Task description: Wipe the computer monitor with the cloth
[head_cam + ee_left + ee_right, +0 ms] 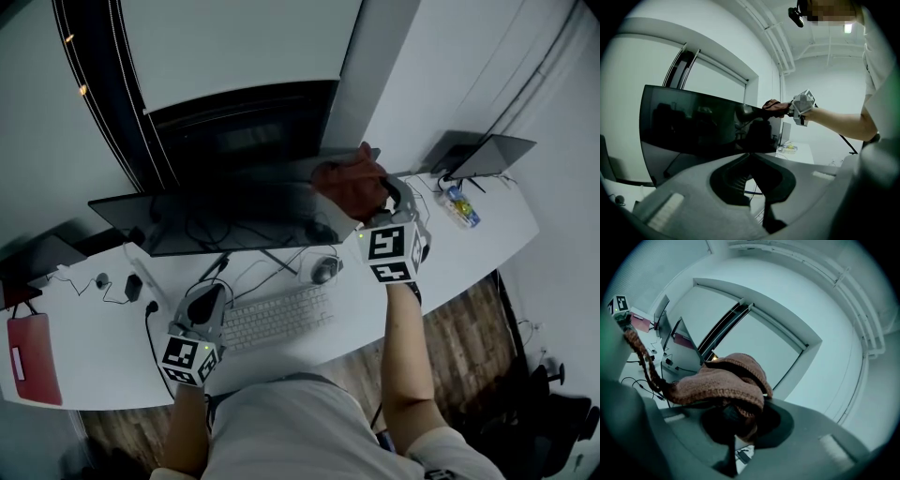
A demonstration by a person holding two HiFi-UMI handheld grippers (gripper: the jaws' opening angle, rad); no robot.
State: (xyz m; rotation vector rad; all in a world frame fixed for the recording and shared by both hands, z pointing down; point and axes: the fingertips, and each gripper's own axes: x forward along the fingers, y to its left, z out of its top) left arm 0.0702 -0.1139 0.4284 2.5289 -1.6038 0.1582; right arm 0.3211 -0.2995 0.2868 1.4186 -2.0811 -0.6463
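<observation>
1. My right gripper (pixel 373 195) has its jaws clamped on the reddish-brown knitted cloth (pixel 345 184). Its own view shows the cloth bunched over the jaws and hanging to the left.
2. I see the cloth pressed to the upper right corner of the dark, switched-off monitor (pixel 225 214).
3. My left gripper (pixel 206 311) hangs low over the white desk (pixel 94 361), just left of the white keyboard (pixel 277 317). Its jaws are together with nothing between them.
4. Each marker cube (pixel 392 253) bears black-and-white square patterns and no words.
5. A mouse (pixel 324 270) lies behind the keyboard.
6. A laptop (pixel 480 154) stands open at the far right and a red pouch (pixel 28 358) lies at the far left; I can't read its white label.
</observation>
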